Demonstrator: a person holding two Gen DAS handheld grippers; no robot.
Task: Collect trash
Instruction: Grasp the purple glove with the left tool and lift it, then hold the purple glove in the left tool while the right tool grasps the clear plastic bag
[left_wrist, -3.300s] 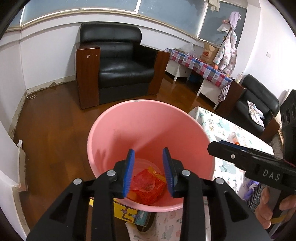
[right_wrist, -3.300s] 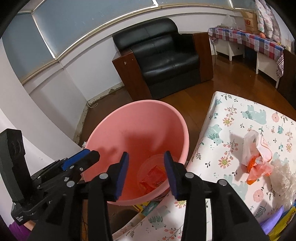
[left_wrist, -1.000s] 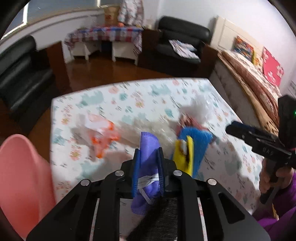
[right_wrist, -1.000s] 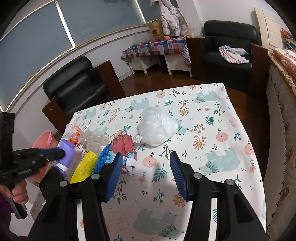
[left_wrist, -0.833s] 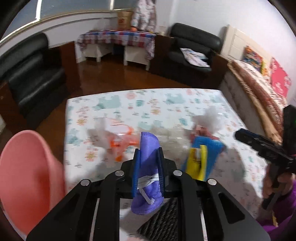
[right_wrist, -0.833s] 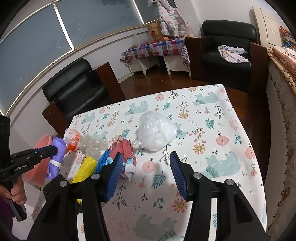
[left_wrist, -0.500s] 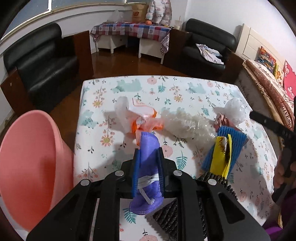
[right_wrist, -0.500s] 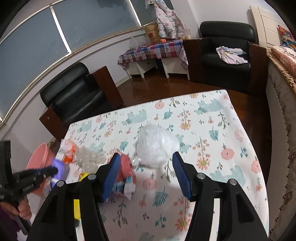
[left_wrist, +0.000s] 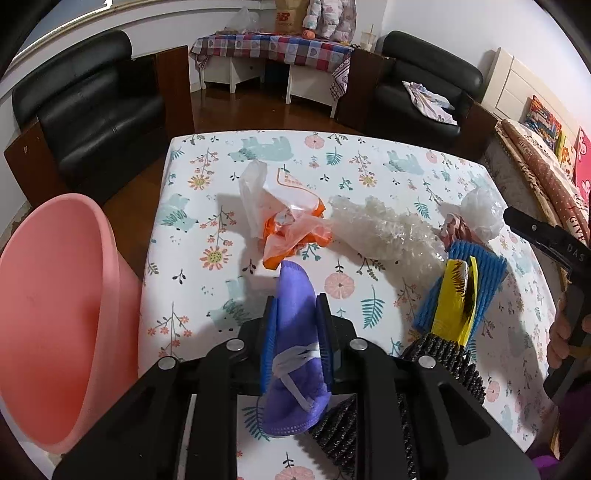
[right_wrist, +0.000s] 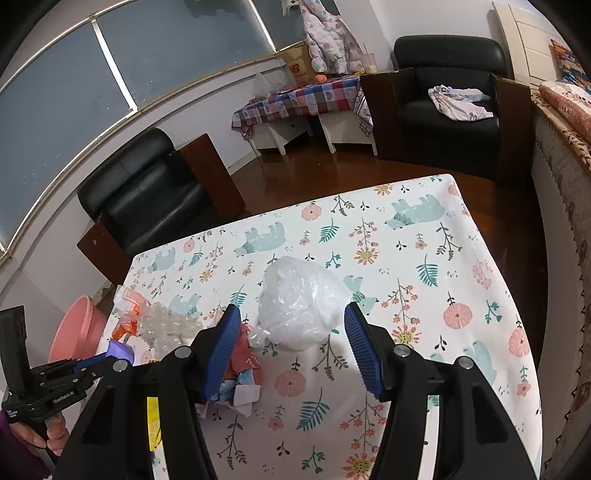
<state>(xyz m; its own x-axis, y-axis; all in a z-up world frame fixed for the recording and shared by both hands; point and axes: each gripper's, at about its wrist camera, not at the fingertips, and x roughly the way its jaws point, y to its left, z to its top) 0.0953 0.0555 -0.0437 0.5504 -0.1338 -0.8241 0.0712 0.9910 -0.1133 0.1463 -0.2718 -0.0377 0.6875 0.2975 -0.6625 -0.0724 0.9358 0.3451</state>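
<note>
My left gripper (left_wrist: 295, 325) is shut on a purple face mask (left_wrist: 293, 306) and holds it above the near left part of the floral table (left_wrist: 221, 177). The pink bin (left_wrist: 55, 314) stands at the table's left edge. On the table lie an orange-and-white plastic bag (left_wrist: 288, 221), bubble wrap (left_wrist: 384, 232), a blue foam net with a yellow wrapper (left_wrist: 461, 291) and a black mesh piece (left_wrist: 443, 365). My right gripper (right_wrist: 291, 347) is open, its jaws either side of a clear crumpled plastic bag (right_wrist: 299, 310). Red and blue scraps (right_wrist: 243, 365) lie by its left finger.
Black armchairs (left_wrist: 92, 110) stand beyond the table on the wood floor. A checked side table (left_wrist: 273, 48) stands at the back wall. A bed edge (left_wrist: 535, 155) runs along the right. The table's right half (right_wrist: 461, 295) holds no trash.
My left gripper has swung with the mask from the table's middle toward the pink bin side. My right gripper has come down closer over the clear plastic bag and opened wider.
</note>
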